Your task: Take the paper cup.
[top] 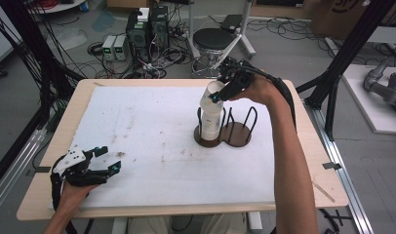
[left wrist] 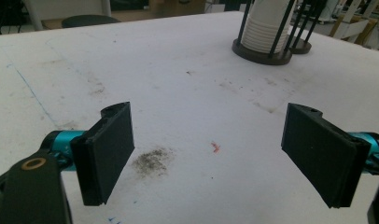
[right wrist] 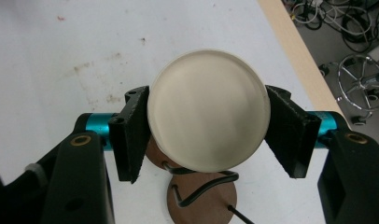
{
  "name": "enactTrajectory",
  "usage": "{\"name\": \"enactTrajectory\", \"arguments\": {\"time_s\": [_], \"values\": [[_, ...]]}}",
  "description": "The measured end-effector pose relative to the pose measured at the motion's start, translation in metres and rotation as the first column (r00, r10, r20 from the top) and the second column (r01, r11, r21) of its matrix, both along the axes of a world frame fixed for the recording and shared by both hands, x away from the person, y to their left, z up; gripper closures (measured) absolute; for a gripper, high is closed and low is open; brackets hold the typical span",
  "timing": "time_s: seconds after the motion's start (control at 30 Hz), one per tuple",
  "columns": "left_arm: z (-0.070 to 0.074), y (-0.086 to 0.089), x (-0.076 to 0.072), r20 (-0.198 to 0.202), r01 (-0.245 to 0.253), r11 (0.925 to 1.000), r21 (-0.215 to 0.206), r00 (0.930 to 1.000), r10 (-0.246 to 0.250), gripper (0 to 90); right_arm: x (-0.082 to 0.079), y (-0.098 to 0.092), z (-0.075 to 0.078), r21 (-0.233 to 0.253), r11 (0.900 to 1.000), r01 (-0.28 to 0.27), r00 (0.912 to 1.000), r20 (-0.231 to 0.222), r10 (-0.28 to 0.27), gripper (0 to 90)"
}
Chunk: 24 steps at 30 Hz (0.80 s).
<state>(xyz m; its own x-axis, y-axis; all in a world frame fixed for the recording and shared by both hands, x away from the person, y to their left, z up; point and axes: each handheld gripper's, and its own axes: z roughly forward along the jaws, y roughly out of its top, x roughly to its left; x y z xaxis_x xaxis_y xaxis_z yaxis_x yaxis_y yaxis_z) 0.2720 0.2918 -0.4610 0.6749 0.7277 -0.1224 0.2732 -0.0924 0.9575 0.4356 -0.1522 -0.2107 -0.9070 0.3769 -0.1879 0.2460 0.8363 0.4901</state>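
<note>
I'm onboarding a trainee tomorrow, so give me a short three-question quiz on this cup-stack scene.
1. True or false: the right claw has its jaws on either side of the top cup of the stack.
2. The left claw is: A) shut on a cup, B) open above the white mat, C) gripping the holder.
3. What keeps the stack upright on the table?

Key:
1. True.
2. B.
3. A dark round-based holder with upright black rods.
</note>
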Motion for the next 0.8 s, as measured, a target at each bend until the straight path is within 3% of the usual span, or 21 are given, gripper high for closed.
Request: {"name": "enactTrajectory", "arguments": {"time_s": [0.2, 0.4, 0.6, 0.63, 0.67, 0.7, 0.73, 0.77, 0.8], "values": [[0.000, 0.000, 0.000, 0.001, -0.003, 1.0000, 0.001, 1.0000, 0.003, 16.9, -0.007, -0.007, 0.009, 0.056, 0.998, 0.010, 0.9999, 0.008, -0.011, 36.9], [0.000, 0.000, 0.000, 0.001, -0.003, 1.0000, 0.002, 1.0000, 0.003, 16.9, -0.017, -0.018, 0.014, 0.133, 0.991, -0.018, 0.9997, 0.018, 0.015, 36.9], [0.000, -0.001, 0.000, 0.001, -0.004, 1.0000, -0.001, 1.0000, 0.004, 16.9, -0.028, -0.028, 0.013, 0.221, 0.975, -0.035, 0.9994, 0.014, 0.033, 36.9], [0.000, -0.001, 0.000, -0.001, -0.003, 1.0000, 0.000, 1.0000, 0.003, 16.9, -0.033, -0.034, 0.010, 0.258, 0.965, -0.047, 0.9989, 0.015, 0.045, 36.9], [0.000, -0.001, 0.000, -0.001, -0.003, 1.0000, 0.000, 1.0000, 0.003, 16.9, -0.033, -0.034, 0.010, 0.258, 0.965, -0.047, 0.9989, 0.015, 0.045, 36.9], [0.000, -0.001, 0.000, -0.001, -0.004, 1.0000, 0.002, 1.0000, 0.004, 16.9, -0.037, -0.038, 0.008, 0.292, 0.955, -0.057, 0.9984, 0.017, 0.054, 36.9], [0.000, -0.001, 0.000, 0.000, -0.004, 1.0000, 0.002, 1.0000, 0.004, 16.9, -0.037, -0.038, 0.008, 0.292, 0.955, -0.057, 0.9984, 0.017, 0.054, 36.9], [0.000, -0.001, 0.000, 0.000, -0.004, 1.0000, 0.001, 1.0000, 0.004, 16.9, -0.041, -0.041, 0.006, 0.323, 0.944, -0.068, 0.9977, 0.019, 0.066, 36.9], [0.000, -0.001, 0.000, 0.000, -0.004, 1.0000, 0.002, 1.0000, 0.004, 16.9, -0.041, -0.041, 0.006, 0.323, 0.944, -0.068, 0.9977, 0.019, 0.066, 36.9]]}}
